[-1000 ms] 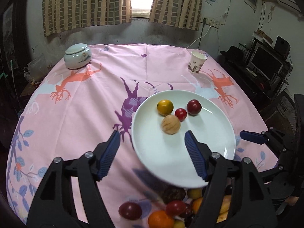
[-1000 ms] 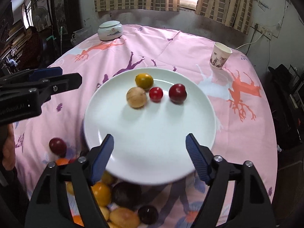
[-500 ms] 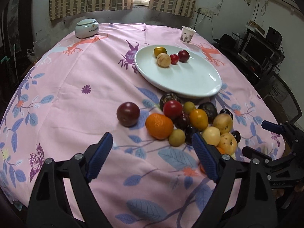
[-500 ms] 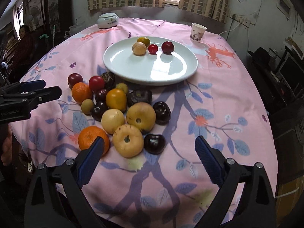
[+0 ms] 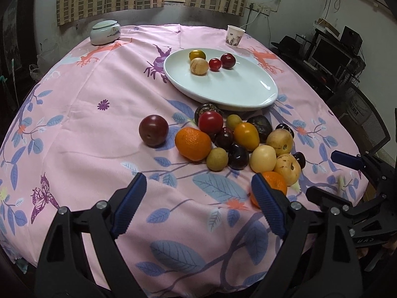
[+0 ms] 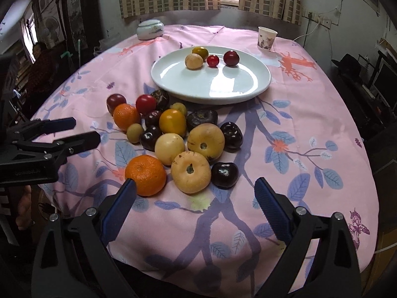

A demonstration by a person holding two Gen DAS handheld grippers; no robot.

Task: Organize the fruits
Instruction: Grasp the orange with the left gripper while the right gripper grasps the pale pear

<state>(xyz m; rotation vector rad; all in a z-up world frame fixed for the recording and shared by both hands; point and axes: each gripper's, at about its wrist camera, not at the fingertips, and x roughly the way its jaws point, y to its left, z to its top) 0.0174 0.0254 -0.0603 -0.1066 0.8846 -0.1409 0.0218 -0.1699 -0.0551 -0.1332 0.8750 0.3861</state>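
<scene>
In the left wrist view the near orange (image 5: 274,185) is half hidden behind a gripper finger (image 5: 266,200), and the paper cup's (image 6: 267,38) print is too small to read.

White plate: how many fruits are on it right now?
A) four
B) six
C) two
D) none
A: the white plate holds four fruits in a row near its far side: a yellow one, a tan one, a small red one and a dark red one; the rest lie on the tablecloth.
</scene>
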